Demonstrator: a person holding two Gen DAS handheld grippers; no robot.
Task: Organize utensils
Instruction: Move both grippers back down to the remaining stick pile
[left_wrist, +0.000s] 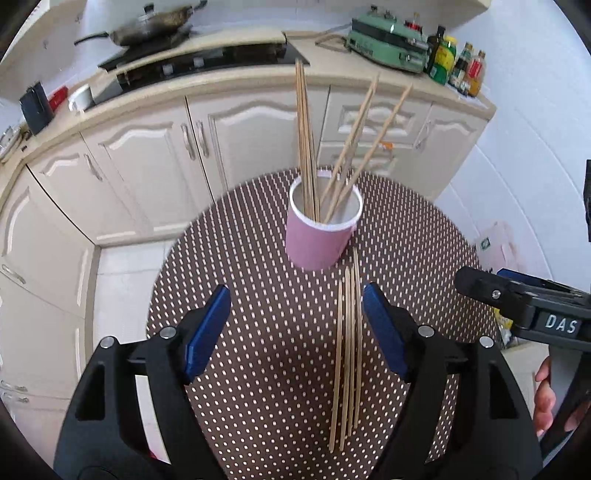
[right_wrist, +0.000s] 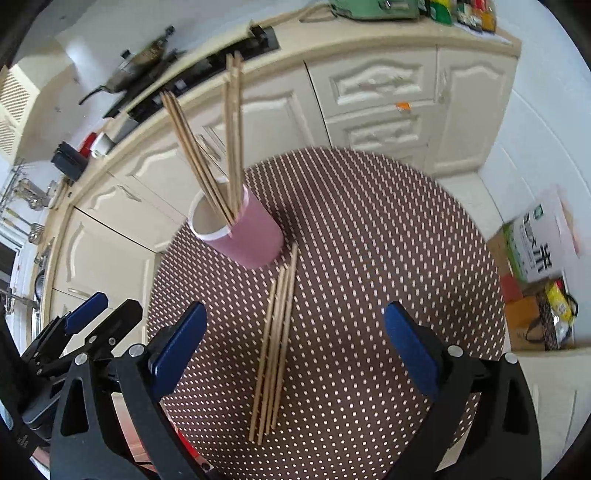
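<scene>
Dotted brown table (left_wrist: 258, 369) is carrying loose wooden skewers (right_wrist: 275, 343) at frame centre, below pink cup (right_wrist: 255, 236); we are hovering right gripper (right_wrist: 293, 345) and left gripper (left_wrist: 295, 328) wide, empty, aiming to straddle one skewer squarely
</scene>
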